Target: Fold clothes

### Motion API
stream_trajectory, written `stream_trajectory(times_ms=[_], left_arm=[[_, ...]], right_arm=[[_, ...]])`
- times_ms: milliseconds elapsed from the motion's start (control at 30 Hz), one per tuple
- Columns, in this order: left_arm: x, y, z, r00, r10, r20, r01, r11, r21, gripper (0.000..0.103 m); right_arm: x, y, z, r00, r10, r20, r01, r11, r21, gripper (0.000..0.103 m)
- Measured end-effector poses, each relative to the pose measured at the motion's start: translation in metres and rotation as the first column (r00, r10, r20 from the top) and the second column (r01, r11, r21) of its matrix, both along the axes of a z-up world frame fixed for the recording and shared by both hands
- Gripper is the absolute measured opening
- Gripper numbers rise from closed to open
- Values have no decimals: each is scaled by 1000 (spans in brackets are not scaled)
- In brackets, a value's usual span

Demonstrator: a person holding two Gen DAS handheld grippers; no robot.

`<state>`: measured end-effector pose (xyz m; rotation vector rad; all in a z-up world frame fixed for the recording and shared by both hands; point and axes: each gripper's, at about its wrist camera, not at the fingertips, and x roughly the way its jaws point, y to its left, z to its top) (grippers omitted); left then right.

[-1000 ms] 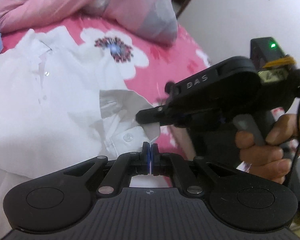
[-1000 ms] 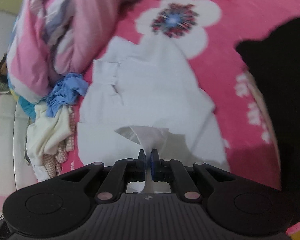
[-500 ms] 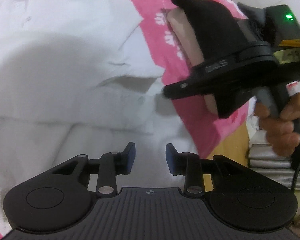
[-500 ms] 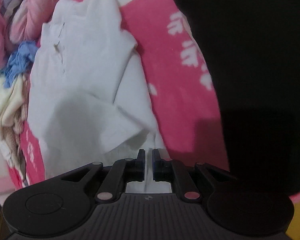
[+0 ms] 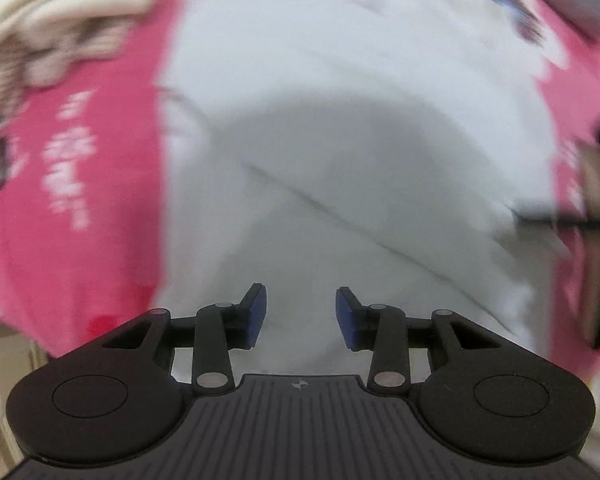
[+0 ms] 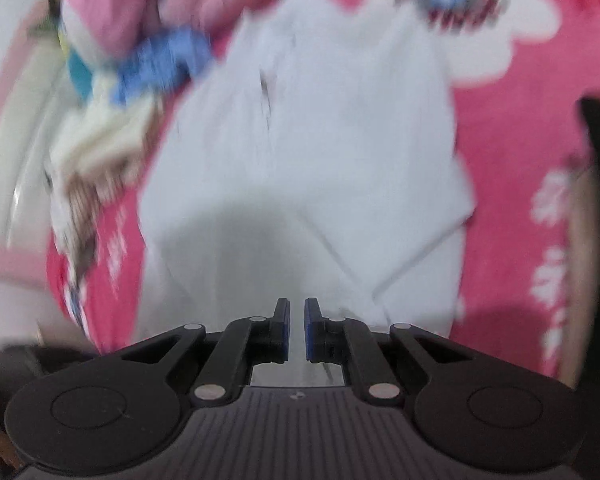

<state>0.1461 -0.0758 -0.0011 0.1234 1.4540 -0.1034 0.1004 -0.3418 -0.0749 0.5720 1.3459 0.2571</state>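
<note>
While white shirt (image 5: 340,128) lies beyond both | left gripper (image 5: 301,312) jaws released | right gripper (image 6: 296,330) jaws seemingly slightly parted, empty

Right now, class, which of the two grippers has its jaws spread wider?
The left gripper: its blue-padded jaws stand wide apart above the white shirt. The right gripper shows only a narrow slit between its jaws.

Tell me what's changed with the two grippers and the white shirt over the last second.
The left gripper, shut on a fold of the white shirt a second ago, has let go and is open above it. The right gripper has eased from clamped to a narrow gap; whether cloth remains between its fingers is unclear. The shirt still lies on the pink bedspread.
</note>
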Motion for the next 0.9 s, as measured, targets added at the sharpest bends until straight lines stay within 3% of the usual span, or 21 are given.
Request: stream_trajectory(times_ms=[100,133,233,300,400,500,667,900], left_arm=[[20,27,-12,999,37,40,-39,998,41,38],[26,36,-16,997,49,53,-52,997,54,38],[47,61,-28,992,76,97,-85,993,87,38],[62,73,-34,990,60,131,-71,994,81,38],[81,86,-48,986,16,168,-28,998,64,38],[94,90,-60,978,-69,196,61,997,45,38],[105,92,-69,952,-187,240,194,981,-3,38],[106,99,-75,933,-208,293,239,968,-74,33]], right_arm=[[-6,7,-34,985,62,-163,-72,996,-50,6],[-6,8,-30,984,68,-166,-78,995,-54,6],[1,12,1,990,80,-117,-92,991,-98,7],[18,20,31,995,97,-29,-100,988,-114,8],[61,43,67,985,137,101,-125,986,-113,8],[108,76,82,964,187,187,-173,981,-89,18],[192,151,64,925,310,219,-306,951,-49,21],[262,222,23,884,425,194,-407,905,-127,30]])
